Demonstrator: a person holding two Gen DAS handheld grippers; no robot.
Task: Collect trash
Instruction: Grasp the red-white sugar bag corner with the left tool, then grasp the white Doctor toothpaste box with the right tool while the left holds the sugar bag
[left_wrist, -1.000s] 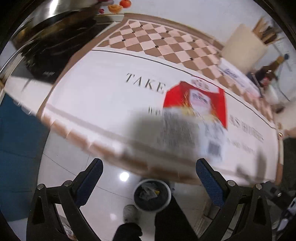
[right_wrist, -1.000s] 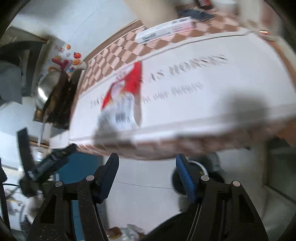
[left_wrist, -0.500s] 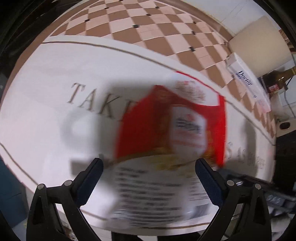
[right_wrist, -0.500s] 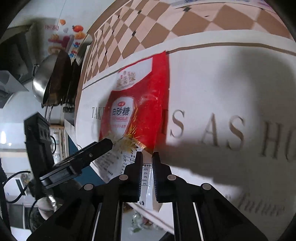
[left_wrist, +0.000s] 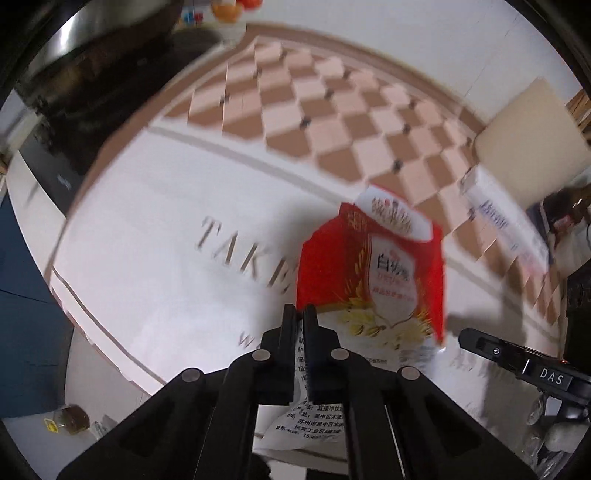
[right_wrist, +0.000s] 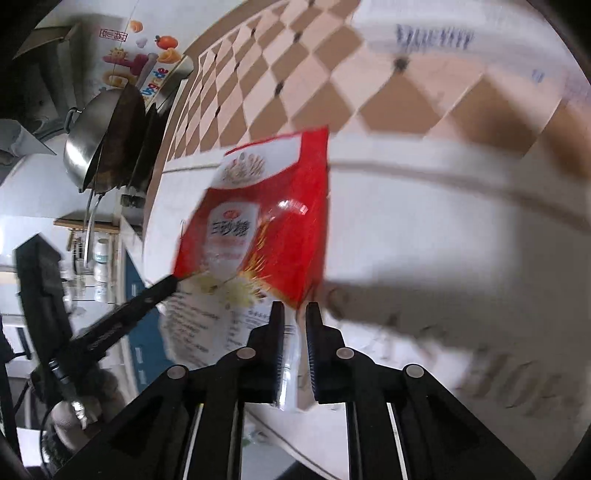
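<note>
Bag: red and white plastic bag (left_wrist: 373, 291), long way pointing ahead over the white tablecloth (left_wrist: 155, 258).
Left gripper (left_wrist: 300, 317): pinching bag's near left corner.
Right gripper (right_wrist: 294, 314): pinching bag's near right edge.

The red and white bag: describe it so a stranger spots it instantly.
Start at the white tablecloth with grey lettering and a checkered border. Near its front edge, the red and white bag is pinched by both grippers. Its neighbour, a white box, is long and lacks red.
</note>
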